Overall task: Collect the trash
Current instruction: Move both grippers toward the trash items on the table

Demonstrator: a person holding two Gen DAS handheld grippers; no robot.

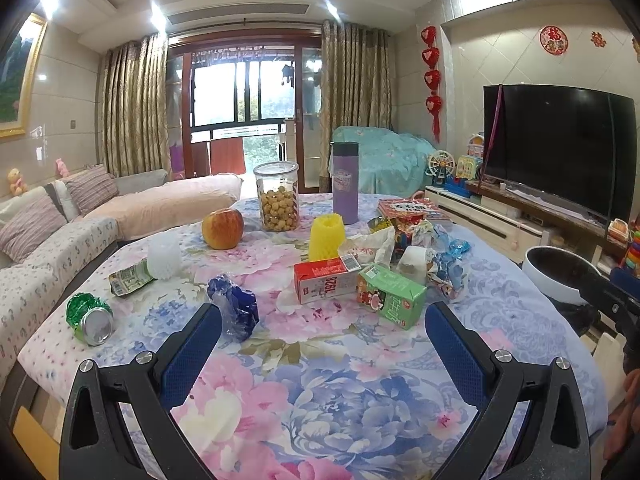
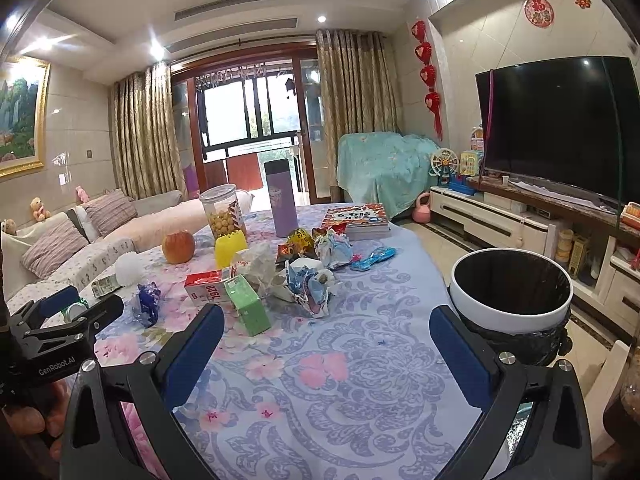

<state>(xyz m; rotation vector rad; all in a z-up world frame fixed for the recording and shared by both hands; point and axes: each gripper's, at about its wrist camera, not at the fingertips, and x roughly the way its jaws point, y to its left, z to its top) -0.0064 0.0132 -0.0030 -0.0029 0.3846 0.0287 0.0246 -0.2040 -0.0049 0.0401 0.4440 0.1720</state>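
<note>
Living rm, floral-cloth table: trash pile strewn mid-table w/ cartons, wrappers, crushed can. Left gripper & right gripper both spread wide, empty, above cloth. White bin at table's right edge; TV beyond.

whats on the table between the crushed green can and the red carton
In the left wrist view, a crumpled blue wrapper lies between the crushed green can and the red carton.

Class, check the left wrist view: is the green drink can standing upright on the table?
No. The green can lies on its side near the table's left edge, its silver end facing the camera.
</note>
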